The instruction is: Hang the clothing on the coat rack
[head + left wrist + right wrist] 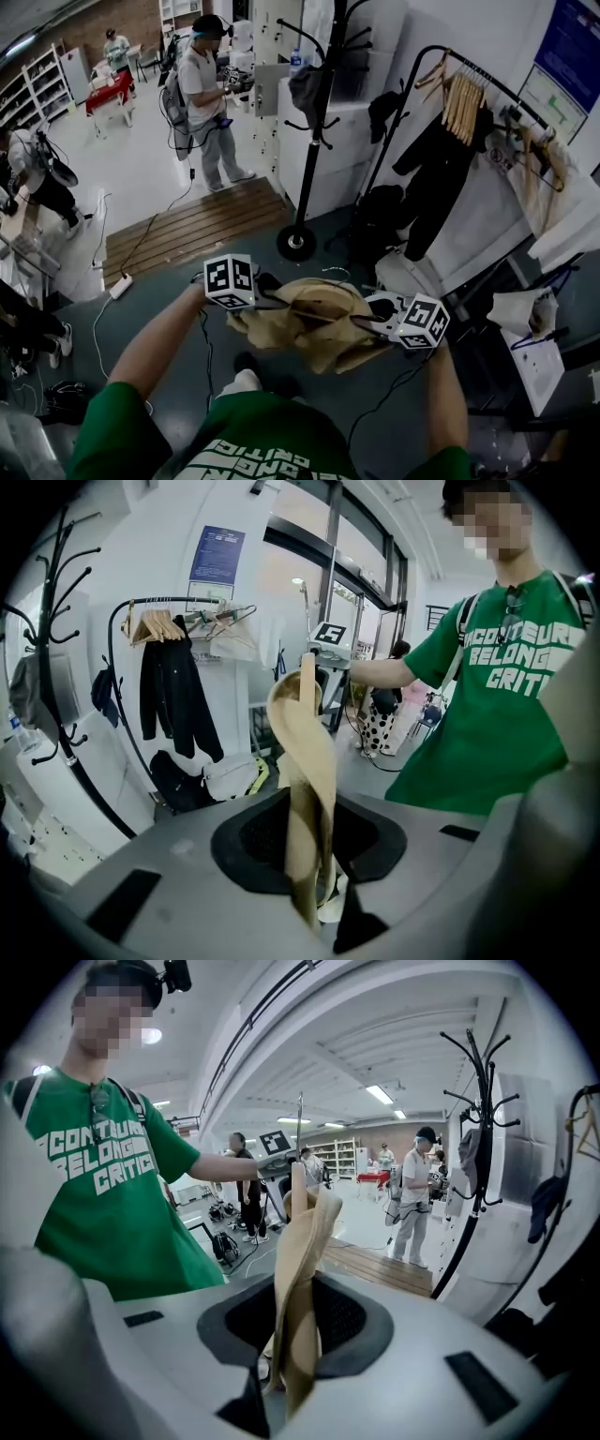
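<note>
One tan garment (314, 314): I am holding it up before me.
Left gripper (270, 285): I am clamping its fabric.
Right gripper (371, 324): I am clamping it likewise.
Coat rack (312, 150): is standing ahead.

This is a big open work hall, more lab than home. Strip lights (380, 1094) line a high ceiling, and cables (97, 323) trail across the grey floor. Storage shelves (37, 80) stand along a wall. Another person (204, 94) stands wearing gear, near a coat rack (311, 141) and a clothes rail (469, 94).
</note>
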`<state>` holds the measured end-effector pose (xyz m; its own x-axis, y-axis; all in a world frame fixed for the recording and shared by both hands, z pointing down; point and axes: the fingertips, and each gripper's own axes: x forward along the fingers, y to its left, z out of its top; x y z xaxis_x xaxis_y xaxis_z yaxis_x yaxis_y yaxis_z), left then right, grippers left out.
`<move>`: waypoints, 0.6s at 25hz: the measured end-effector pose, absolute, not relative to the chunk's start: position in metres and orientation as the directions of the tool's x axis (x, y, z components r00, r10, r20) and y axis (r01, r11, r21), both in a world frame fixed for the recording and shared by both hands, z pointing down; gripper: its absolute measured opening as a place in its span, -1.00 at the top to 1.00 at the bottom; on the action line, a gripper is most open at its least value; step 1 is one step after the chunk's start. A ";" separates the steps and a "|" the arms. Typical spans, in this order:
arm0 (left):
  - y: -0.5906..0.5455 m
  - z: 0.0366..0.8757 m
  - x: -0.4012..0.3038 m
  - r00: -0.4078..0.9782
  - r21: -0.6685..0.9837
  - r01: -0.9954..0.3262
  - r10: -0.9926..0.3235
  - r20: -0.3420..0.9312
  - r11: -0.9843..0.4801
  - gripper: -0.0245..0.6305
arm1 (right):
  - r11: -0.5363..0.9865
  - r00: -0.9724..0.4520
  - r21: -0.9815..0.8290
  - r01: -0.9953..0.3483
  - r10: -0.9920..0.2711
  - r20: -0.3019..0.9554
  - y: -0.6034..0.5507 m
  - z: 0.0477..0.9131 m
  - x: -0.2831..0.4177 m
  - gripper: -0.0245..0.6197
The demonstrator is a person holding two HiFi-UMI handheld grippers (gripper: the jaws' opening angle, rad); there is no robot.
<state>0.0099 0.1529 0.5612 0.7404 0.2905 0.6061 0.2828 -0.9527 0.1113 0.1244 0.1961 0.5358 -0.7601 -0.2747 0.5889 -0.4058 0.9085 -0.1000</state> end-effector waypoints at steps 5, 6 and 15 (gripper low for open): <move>0.148 0.559 0.010 0.736 0.116 0.283 0.294 0.609 -0.952 0.68 | 0.906 -0.766 -0.110 -0.409 -0.275 0.582 0.191 0.535 0.124 0.64; 0.146 0.559 0.010 0.736 0.115 0.282 0.292 0.611 -0.952 0.68 | 0.906 -0.766 -0.111 -0.409 -0.275 0.581 0.188 0.535 0.125 0.64; 0.105 0.554 0.016 0.729 0.106 0.277 0.281 0.625 -0.955 0.68 | 0.906 -0.770 -0.108 -0.409 -0.279 0.574 0.148 0.531 0.131 0.64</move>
<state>0.0161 0.1048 0.5537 0.7288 0.2809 0.6245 0.2771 -0.9550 0.1062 0.1311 0.1481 0.5307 -0.7697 -0.2793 0.5741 -0.4091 0.9061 -0.1077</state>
